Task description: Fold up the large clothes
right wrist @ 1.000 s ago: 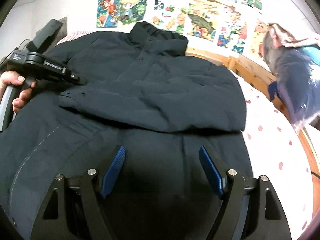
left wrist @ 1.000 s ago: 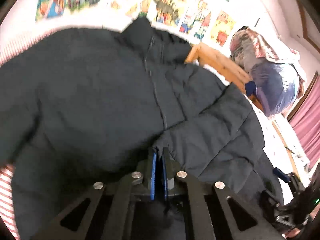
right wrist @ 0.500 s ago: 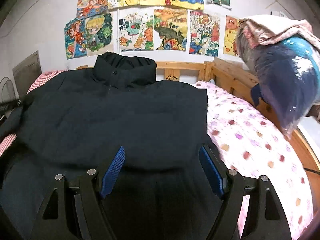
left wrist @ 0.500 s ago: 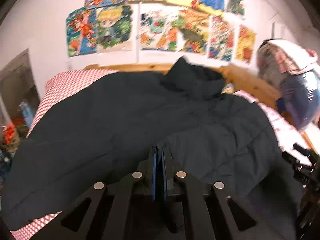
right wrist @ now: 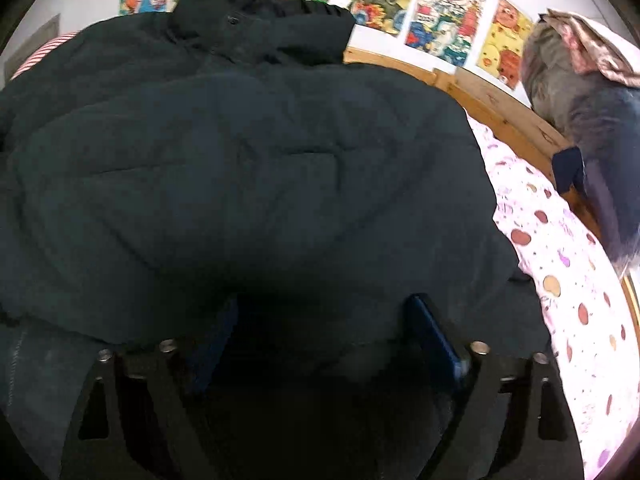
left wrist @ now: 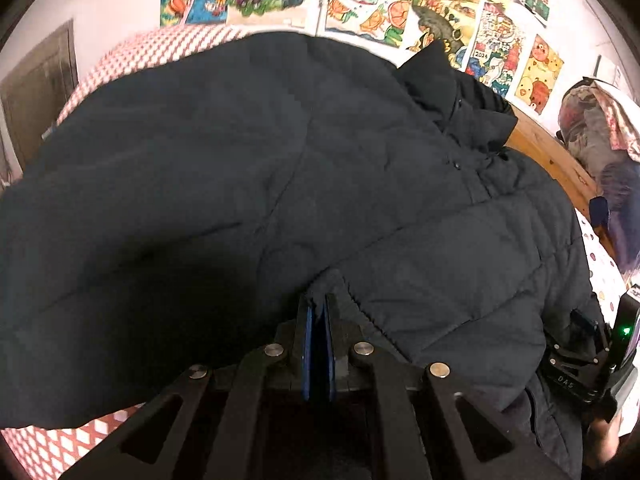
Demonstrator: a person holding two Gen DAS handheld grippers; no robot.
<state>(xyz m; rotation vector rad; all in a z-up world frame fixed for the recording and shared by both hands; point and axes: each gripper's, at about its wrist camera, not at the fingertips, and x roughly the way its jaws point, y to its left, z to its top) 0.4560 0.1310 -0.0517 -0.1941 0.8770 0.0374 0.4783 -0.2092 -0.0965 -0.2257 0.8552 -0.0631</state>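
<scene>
A large dark padded jacket (left wrist: 280,168) lies spread on the bed, collar (left wrist: 448,80) toward the wall. It also fills the right wrist view (right wrist: 248,160), with a sleeve folded across the front. My left gripper (left wrist: 318,304) is shut on the sleeve cuff (left wrist: 332,284) at the jacket's near side. My right gripper (right wrist: 324,312) is open, its blue pads (right wrist: 432,332) spread over the jacket's lower edge, nothing held. The right gripper's body shows at the far right of the left wrist view (left wrist: 592,356).
The bed has a red-and-white check sheet (left wrist: 160,48) on the left and a pink spotted sheet (right wrist: 560,272) on the right. A wooden headboard (right wrist: 488,88) runs along the wall of posters (right wrist: 440,4). Bundled bedding (right wrist: 588,92) stands at the right.
Both grippers have dropped lower and closer to the jacket. The left stays shut on the cuff and the right stays open.
</scene>
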